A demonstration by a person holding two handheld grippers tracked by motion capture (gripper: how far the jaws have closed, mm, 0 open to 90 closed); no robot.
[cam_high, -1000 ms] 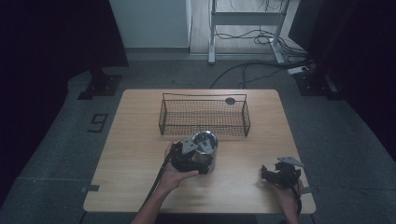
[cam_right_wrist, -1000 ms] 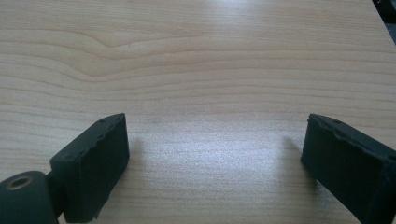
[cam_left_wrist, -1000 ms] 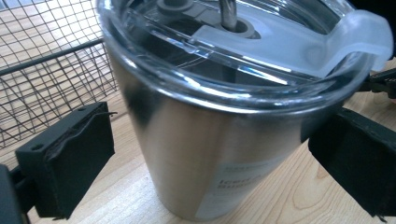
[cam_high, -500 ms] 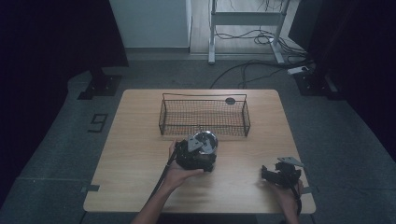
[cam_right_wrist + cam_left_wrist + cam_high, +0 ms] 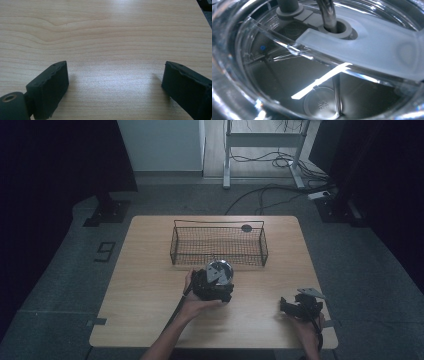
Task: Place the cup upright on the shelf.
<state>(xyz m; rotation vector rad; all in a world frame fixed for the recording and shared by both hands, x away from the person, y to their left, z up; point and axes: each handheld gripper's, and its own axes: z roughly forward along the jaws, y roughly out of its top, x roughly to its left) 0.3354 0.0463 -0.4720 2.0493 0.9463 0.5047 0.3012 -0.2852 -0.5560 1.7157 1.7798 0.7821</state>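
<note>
My left gripper is held in a hand near the table's middle, just in front of the wire basket. A round shiny lidded container sits at its front end. In the left gripper view this clear container is pressed close to the camera. I look through its see-through lid at a grey seal, a metal rod and a stamped metal bottom. It hides my jaws, which seem shut on it. My right gripper rests low at the front right of the table, open, with bare wood between its jaws.
The black wire basket stands at the back middle of the wooden table, and a small dark disc lies behind it. Cables run across the floor beyond the table, beside a metal stand.
</note>
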